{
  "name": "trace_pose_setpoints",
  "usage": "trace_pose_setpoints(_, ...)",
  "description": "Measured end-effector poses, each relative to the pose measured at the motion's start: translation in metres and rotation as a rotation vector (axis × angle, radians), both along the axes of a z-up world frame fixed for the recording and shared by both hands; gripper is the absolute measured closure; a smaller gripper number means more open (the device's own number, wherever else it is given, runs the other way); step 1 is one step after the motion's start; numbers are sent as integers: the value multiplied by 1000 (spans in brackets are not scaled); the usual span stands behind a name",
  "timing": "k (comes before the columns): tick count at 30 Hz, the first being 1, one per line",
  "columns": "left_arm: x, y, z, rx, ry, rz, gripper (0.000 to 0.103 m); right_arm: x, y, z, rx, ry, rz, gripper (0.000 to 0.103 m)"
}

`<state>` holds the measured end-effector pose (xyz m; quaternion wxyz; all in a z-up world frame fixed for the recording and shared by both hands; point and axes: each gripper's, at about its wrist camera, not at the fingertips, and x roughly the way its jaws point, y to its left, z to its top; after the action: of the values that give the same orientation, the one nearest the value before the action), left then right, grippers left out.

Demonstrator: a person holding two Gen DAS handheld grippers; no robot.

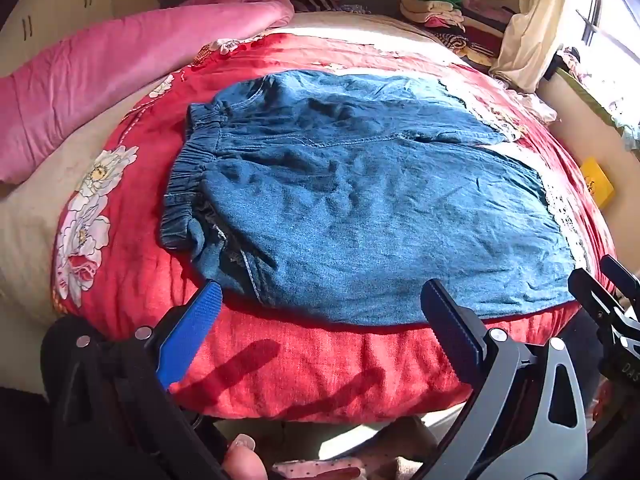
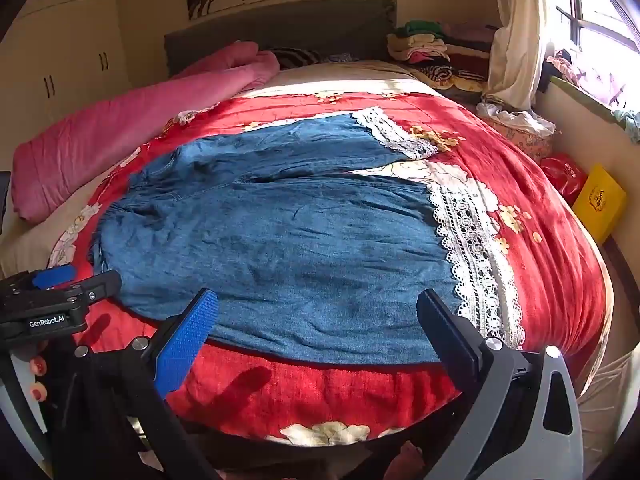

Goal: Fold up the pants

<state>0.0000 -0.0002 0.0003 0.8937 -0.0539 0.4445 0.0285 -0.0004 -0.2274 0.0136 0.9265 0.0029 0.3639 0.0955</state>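
Blue denim pants (image 1: 360, 200) with white lace cuffs (image 2: 472, 248) lie flat on a red floral bedspread (image 1: 320, 368), waistband (image 1: 192, 184) to the left, legs to the right. They also show in the right wrist view (image 2: 288, 240). My left gripper (image 1: 320, 300) is open and empty, just short of the pants' near edge by the waistband end. My right gripper (image 2: 320, 308) is open and empty at the near edge by the cuff end. The left gripper shows at the left of the right wrist view (image 2: 60, 284).
A pink quilt (image 1: 100, 88) lies along the left of the bed. Folded clothes (image 2: 424, 48) are stacked at the far right by a curtain (image 2: 516, 40). A yellow box (image 2: 598, 200) and a red bag (image 2: 564, 176) sit right of the bed. A headboard (image 2: 280, 28) stands behind.
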Motion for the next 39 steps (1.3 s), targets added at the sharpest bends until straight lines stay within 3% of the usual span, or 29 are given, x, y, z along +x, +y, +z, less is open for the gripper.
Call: trace_pose_setpoints(39,-5,-1,11,44,-31,0,9,-5,4,4,-21,-11,2,4)
